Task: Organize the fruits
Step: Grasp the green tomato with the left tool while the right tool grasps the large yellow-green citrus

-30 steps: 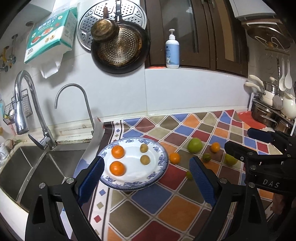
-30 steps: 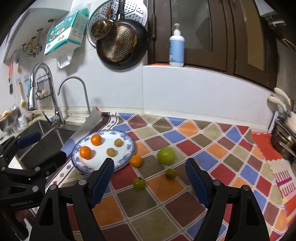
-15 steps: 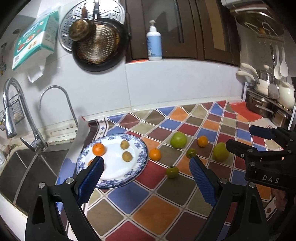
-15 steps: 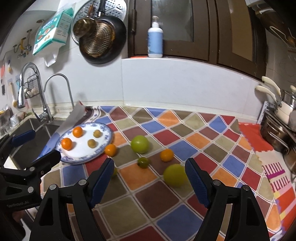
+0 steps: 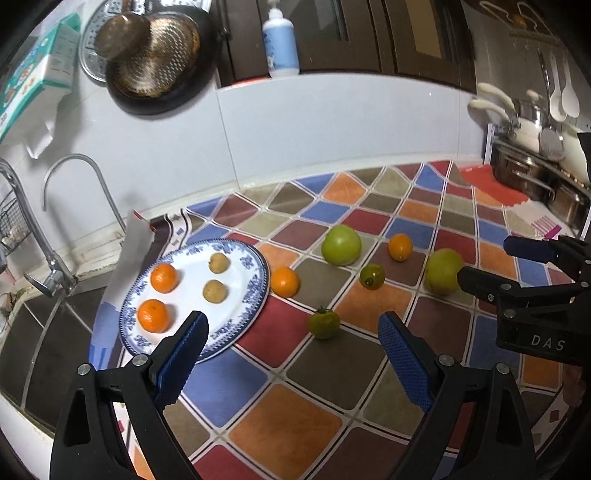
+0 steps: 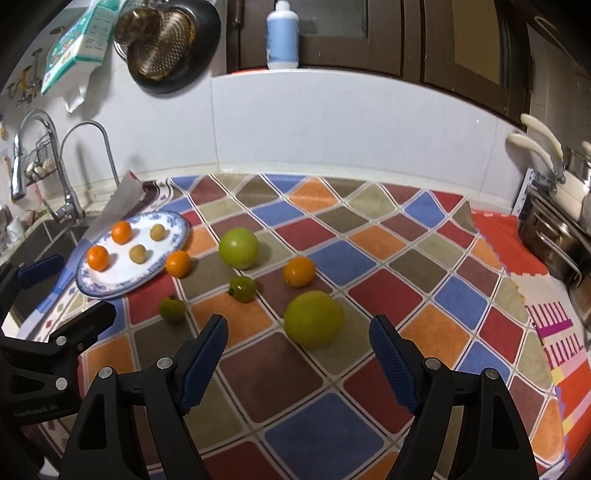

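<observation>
While both grippers hung above the patterned counter mat [image 6: 325, 424], neither had hold of anything. The left gripper [image 5: 291, 354] stood with its blue pads spread wide and only bare mat between them; just ahead of it lay a small green tomato [image 5: 324, 324], and past its left pad the blue-and-white plate [image 5: 255, 291] carried two oranges [image 5: 163, 277] and two small tan fruits [image 5: 214, 291]. Touching or nearly touching the plate's right rim sat a loose orange [image 5: 284, 282]. Farther ahead and to the right were another small green tomato [image 5: 372, 276], a large green fruit [image 5: 341, 245] and a second loose orange [image 5: 400, 247].

The right gripper [image 6: 298, 350] was also open, though less widely, and a big yellow-green fruit [image 6: 313, 318] lay just ahead between the lines of its pads, untouched. From the left wrist that same fruit was partly hidden behind the right gripper's black finger, whereas the right wrist view showed it whole. Only the right wrist view took in the red mat [image 6: 495, 229] far right; the left showed the sink [image 5: 40, 332] beyond its left pad more fully. A soap bottle [image 6: 282, 35] stood on the ledge at the back.
</observation>
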